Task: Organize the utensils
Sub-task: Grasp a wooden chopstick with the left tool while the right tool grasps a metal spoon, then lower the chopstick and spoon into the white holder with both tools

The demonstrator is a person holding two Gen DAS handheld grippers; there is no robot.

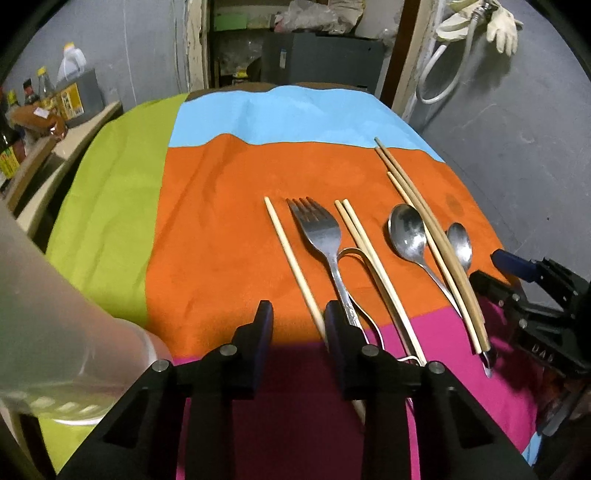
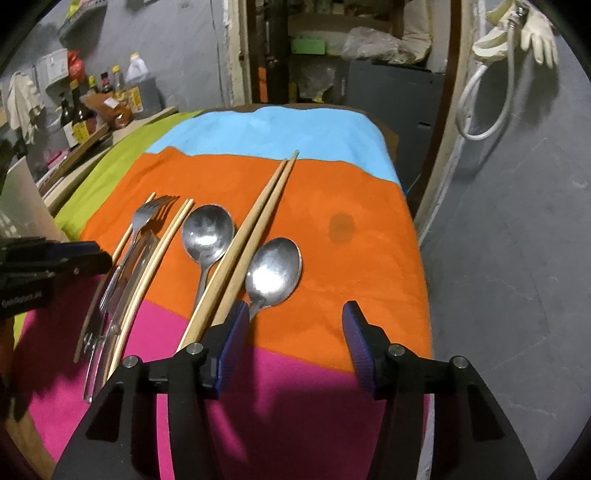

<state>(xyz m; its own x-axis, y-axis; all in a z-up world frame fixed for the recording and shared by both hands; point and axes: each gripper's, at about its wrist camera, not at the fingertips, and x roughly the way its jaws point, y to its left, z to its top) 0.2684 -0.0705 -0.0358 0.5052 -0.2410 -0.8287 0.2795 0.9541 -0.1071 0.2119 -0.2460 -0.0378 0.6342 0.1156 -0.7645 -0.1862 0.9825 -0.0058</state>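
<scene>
Utensils lie side by side on the striped cloth. In the left wrist view there is a single pale chopstick (image 1: 291, 258), a fork (image 1: 320, 230), metal tongs (image 1: 354, 258), a pale chopstick pair (image 1: 369, 251), a large spoon (image 1: 406, 232), a brown chopstick pair (image 1: 424, 218) and a small spoon (image 1: 459, 243). My left gripper (image 1: 298, 317) is open and empty, its right finger beside the single chopstick. My right gripper (image 2: 293, 321) is open and empty, just right of the small spoon (image 2: 273, 271) and the brown chopsticks (image 2: 255, 229). The large spoon (image 2: 207, 230) and fork (image 2: 149, 218) lie to the left.
A translucent plastic container (image 1: 55, 325) stands at the near left on the green stripe. A counter with bottles (image 2: 81, 118) runs along the left. The cloth's right edge (image 2: 417, 258) drops to a grey floor. A hose and glove (image 2: 517, 33) hang at the back right.
</scene>
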